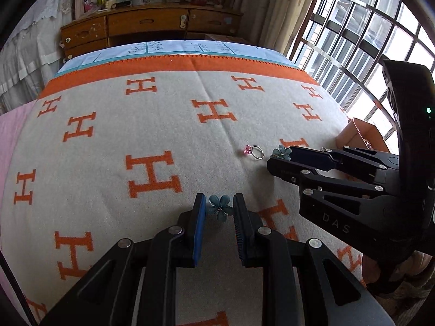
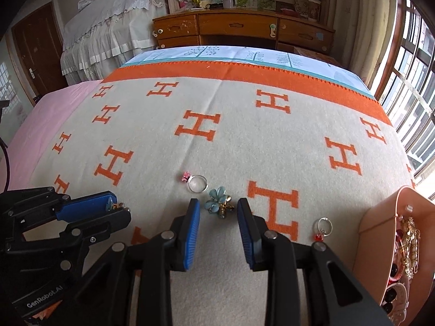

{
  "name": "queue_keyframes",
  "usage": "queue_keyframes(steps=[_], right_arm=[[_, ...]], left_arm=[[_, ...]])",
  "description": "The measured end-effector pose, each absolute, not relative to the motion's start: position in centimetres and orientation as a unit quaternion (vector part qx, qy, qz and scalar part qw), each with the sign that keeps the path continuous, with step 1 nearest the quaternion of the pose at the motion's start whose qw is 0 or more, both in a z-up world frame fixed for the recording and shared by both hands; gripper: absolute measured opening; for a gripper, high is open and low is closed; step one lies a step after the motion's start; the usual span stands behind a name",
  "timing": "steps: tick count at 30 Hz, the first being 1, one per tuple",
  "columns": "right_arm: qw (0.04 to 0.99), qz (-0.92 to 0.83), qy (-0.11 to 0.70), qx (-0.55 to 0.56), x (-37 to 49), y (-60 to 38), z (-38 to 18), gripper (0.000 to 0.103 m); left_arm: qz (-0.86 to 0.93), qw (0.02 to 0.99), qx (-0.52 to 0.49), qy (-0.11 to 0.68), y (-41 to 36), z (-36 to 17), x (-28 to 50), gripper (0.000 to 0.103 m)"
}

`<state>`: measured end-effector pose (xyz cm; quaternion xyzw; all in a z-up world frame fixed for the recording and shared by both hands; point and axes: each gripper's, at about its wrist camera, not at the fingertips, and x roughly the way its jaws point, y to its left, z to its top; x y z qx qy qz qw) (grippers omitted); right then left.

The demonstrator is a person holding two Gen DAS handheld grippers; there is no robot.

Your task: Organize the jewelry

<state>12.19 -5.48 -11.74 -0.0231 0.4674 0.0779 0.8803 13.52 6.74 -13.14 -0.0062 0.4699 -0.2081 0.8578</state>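
Right wrist view: we are straddling a blue flower earring (image 2: 217, 199) on the H-patterned blanket (image 2: 152, 125) with the right gripper (image 2: 218, 214), jaws apart, needing closing; the left gripper (image 2: 115, 208) is clamping its twin (image 1: 220, 206).

The blanket (image 2: 244, 146) on the bed is pale grey, patterned with orange H letters and edged with a broad orange band. Just beyond the right hand-held gripper (image 2: 218, 217), whose pads are blue, lies a light-blue flower earring (image 2: 217, 198) with a gold-looking backing. Past it sits a silver ring (image 2: 198, 183) with a pink stone. Right of the gripper stands a peach-pink box (image 2: 380, 225).
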Motion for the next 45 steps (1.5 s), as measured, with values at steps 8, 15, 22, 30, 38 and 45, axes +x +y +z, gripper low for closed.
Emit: queue_keyframes(steps=[8,15,22,30,38,45], right_arm=[[0.887,0.066,0.456,-0.039,12.3,-5.2,-11.8,0.021],[0.884,0.083,0.461,0.002,11.4,-6.5,-11.5,0.021],[0.892,0.127,0.432,0.04,7.2,-8.6,-8.7,0.021],[0.914,0.129,0.374,0.087,2.0,-14.8,-4.2,0.021],[0.938,0.066,0.318,0.118,-1.9,-22.8,-1.4,0.021],[0.933,0.031,0.325,0.153,-3.4,-27.8,-3.4,0.021]], left_arm=[[-0.206,0.86,-0.005,0.467,6.6,-13.0,13.3,0.018],[-0.212,0.859,-0.001,0.465,5.7,-12.3,12.6,0.018],[-0.24,0.856,-0.008,0.458,3.8,-10.2,10.8,0.018],[-0.287,0.855,0.007,0.432,-0.8,-5.7,8.2,0.018],[-0.341,0.846,0.042,0.407,-8.5,-2.6,6.6,0.018],[-0.367,0.818,0.075,0.436,-14.6,-4.8,6.3,0.018]])
